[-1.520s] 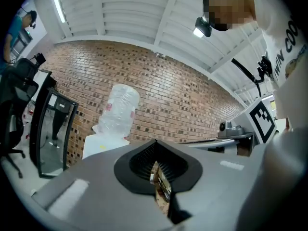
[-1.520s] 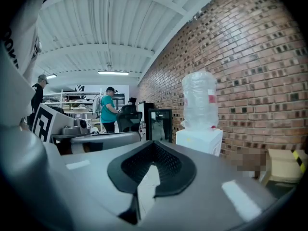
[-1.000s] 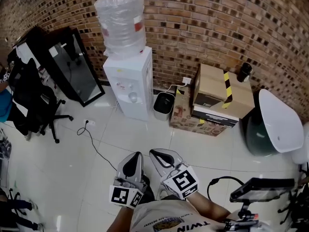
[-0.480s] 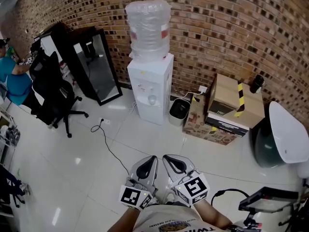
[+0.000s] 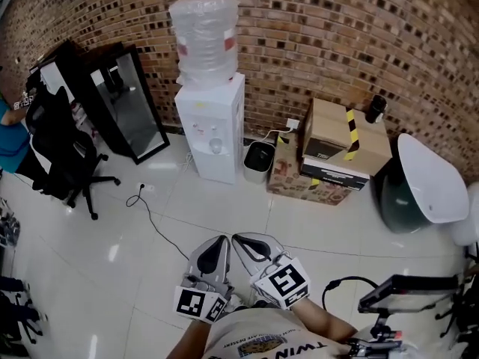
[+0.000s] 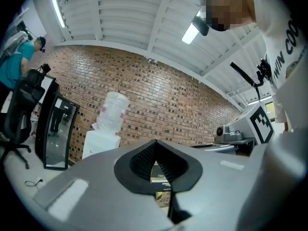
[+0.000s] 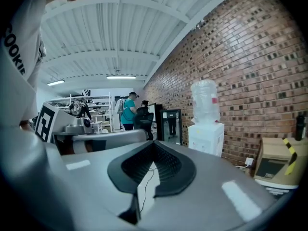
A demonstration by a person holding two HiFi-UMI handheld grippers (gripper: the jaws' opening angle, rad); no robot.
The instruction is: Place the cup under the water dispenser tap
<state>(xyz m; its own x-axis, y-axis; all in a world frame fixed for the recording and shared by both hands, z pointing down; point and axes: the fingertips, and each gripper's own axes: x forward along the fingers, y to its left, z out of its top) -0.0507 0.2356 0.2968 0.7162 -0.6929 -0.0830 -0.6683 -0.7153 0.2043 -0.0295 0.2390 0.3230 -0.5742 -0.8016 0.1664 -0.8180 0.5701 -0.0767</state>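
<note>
The white water dispenser (image 5: 211,129) stands against the brick wall with a clear bottle (image 5: 203,36) on top. A small pale round thing (image 5: 215,146) sits in its tap recess; I cannot tell whether it is a cup. My left gripper (image 5: 219,239) and right gripper (image 5: 241,238) hang side by side low in the head view, well short of the dispenser, both shut and holding nothing. The left gripper view shows its shut jaws with the dispenser (image 6: 100,142) far left. In the right gripper view the dispenser (image 7: 207,137) stands right of the shut jaws.
A black bin (image 5: 258,161) and cardboard boxes (image 5: 338,149) stand right of the dispenser. To its left are a black-framed glass panel (image 5: 129,105), an office chair (image 5: 58,149) and a person in teal (image 5: 10,137). A cable (image 5: 150,217) trails over the white floor. A green-and-white pod chair (image 5: 419,187) is far right.
The head view swung right and came back left. Both grippers stayed shut and side by side at the bottom of the view, carried a little onward over the floor.
</note>
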